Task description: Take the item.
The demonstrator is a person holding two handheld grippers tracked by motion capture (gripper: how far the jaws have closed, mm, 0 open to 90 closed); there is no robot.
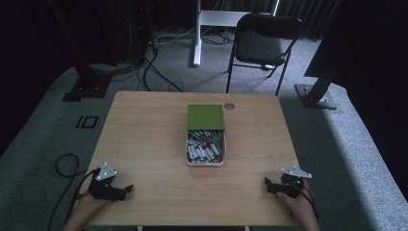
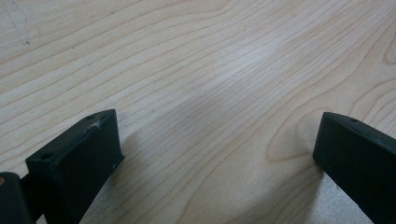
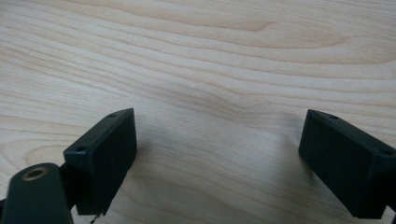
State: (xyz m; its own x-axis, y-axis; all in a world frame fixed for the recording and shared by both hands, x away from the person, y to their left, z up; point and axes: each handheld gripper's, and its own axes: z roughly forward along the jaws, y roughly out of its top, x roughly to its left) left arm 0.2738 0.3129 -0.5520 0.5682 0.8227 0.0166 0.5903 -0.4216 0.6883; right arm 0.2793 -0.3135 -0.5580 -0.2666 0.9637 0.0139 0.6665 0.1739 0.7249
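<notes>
— Where do your hand-held grippers stand?
— I have the left hand-held gripper [image 1: 126, 188] at the near left corner of the surface [image 1: 144, 144], jaws wide, nothing between them; the right hand-held gripper [image 1: 267, 185] at the near right, equally wide and empty.
— And the box?
— The white box [image 1: 205, 162] of small tubes sits mid-surface, well apart from both; its green lid [image 1: 206, 117] lies slid back over the far end.
</notes>
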